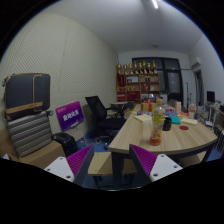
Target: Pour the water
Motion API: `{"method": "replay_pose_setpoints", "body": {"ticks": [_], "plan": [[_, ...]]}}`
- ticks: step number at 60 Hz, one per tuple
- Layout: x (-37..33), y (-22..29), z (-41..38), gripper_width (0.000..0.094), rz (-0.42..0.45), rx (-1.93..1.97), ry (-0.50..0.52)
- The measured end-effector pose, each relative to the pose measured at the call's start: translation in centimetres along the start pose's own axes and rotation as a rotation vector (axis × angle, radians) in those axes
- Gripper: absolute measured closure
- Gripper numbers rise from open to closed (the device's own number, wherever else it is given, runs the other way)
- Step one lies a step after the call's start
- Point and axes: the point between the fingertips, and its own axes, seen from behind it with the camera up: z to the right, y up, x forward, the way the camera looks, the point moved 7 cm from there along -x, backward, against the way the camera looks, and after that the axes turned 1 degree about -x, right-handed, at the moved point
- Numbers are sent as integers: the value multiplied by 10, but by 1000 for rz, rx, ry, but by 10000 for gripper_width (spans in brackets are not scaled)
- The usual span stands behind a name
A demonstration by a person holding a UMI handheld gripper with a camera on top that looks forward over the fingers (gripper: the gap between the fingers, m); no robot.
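My gripper (118, 166) is held high and far back from a long wooden table (160, 138); its two purple-padded fingers (78, 162) stand wide apart with nothing between them. Small things stand on the table well beyond the fingers: a green bottle-like thing (157, 121), a pink cup (155, 140) near the table's near end, and a dark container (184, 126) further right. They are too small to tell more. Nothing is in the gripper.
A black office chair (99, 111) stands left of the table. A grey cabinet with a dark case on top (27, 115) is at the left wall, with a purple sign (69, 113) beside it. Shelves with goods (138, 82) line the far wall. A wooden bench (105, 163) sits under the table's near end.
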Motion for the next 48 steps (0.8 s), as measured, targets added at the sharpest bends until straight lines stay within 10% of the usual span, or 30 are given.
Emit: {"method": "replay_pose_setpoints", "body": {"ticks": [48], "plan": [[192,25,223,120,103,-85,-312]]}}
